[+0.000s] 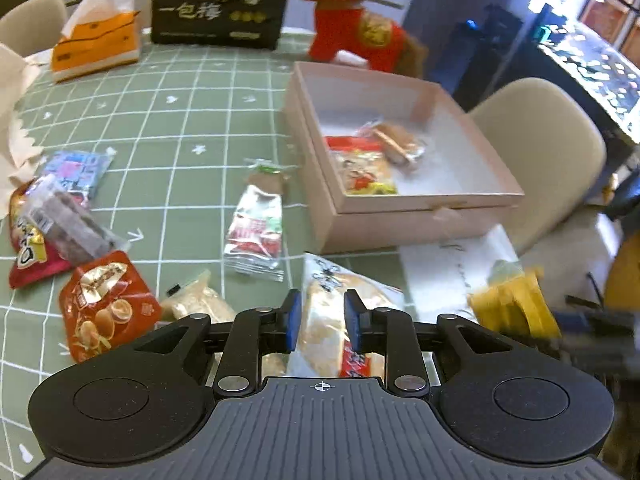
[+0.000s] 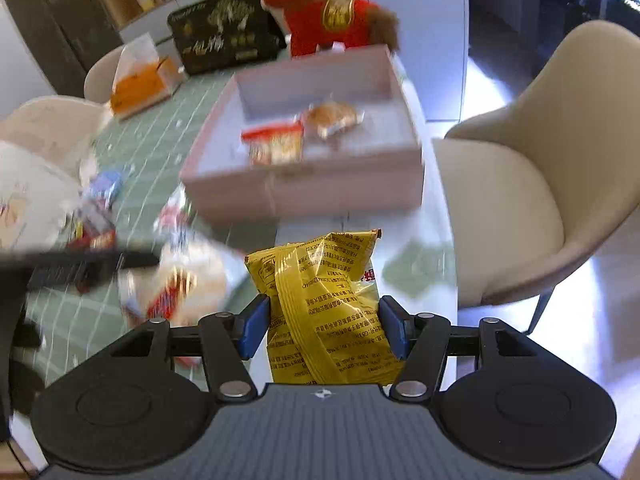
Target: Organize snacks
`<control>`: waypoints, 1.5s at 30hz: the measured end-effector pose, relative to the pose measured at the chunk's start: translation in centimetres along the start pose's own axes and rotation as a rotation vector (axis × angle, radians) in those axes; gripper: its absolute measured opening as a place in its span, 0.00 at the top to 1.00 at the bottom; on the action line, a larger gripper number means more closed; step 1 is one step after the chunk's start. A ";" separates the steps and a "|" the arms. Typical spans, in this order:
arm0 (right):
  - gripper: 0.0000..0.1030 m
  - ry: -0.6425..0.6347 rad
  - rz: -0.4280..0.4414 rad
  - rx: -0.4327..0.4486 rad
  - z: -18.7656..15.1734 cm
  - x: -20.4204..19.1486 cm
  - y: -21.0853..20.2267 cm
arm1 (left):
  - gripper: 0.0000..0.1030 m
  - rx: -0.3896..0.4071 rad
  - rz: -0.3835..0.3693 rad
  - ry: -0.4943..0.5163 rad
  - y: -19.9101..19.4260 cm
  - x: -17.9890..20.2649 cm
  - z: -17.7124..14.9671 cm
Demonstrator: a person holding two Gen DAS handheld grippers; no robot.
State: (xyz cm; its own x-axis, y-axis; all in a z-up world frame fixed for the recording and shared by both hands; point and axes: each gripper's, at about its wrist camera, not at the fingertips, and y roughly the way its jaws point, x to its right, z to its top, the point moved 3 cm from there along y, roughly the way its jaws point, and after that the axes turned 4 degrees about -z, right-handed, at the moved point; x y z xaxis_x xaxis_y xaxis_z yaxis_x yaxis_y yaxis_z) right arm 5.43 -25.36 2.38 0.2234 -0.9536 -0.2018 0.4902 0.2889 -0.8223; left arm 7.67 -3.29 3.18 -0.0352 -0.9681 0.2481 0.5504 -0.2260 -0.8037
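Carrying two snack packets toward the open box (image 2: 304, 196) on the bench (image 1: 192, 120).
Right hand-held gripper (image 2: 322, 330) pinches a yellow packet (image 2: 320, 300); left hand-held gripper (image 1: 322, 320) straddles a pale rice-cracker packet (image 1: 324, 320) (contact unclear). Both look light, crinkly, crushable: grip mid-body, gently.

Home dining room: checked tablecloth (image 1: 180, 92), chairs (image 2: 540, 184), fish tank (image 1: 592, 60).

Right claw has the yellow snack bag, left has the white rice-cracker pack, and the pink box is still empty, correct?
Not quite: the pink box is not empty. The left wrist view shows two snacks already in it, a red-and-yellow packet and a clear-wrapped brown pastry. The rest holds: the right claw has the yellow snack bag, and the left claw has the white rice-cracker pack.
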 end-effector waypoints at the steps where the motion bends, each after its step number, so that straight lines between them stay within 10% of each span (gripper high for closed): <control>1: 0.42 -0.007 0.001 -0.001 -0.5 -0.1 0.2 | 0.74 -0.011 0.002 -0.002 0.4 0.0 -0.1; 12: 0.31 -0.023 0.007 -0.014 -2.6 0.0 1.1 | 0.68 -0.084 -0.110 0.089 1.7 0.6 -3.5; 15: 0.29 -0.038 -0.011 -0.006 -3.2 0.8 0.3 | 0.55 -0.065 -0.043 0.121 1.0 0.1 -4.0; 23: 0.27 -0.024 -0.011 0.024 -3.6 1.3 -0.4 | 0.56 -0.026 -0.034 -0.055 -0.2 -0.9 -1.9; 35: 0.27 -0.121 -0.064 0.037 -5.0 0.3 -0.7 | 0.51 -0.045 0.074 0.391 2.5 7.7 -4.2; 40: 0.26 -0.128 -0.075 0.039 -5.4 0.2 -0.9 | 0.51 -0.016 0.196 0.436 1.9 6.5 -4.5; 45: 0.24 -0.130 -0.081 0.036 -5.7 -0.1 -0.8 | 0.50 -0.040 0.115 0.352 1.7 5.5 -4.3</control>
State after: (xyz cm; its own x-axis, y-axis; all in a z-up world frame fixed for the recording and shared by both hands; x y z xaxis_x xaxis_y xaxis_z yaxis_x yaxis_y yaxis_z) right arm 0.20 -26.01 -0.04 0.2874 -0.9557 -0.0629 0.5406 0.2161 -0.8131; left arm 4.83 -9.43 0.91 -0.2639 -0.9637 -0.0407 0.5346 -0.1110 -0.8378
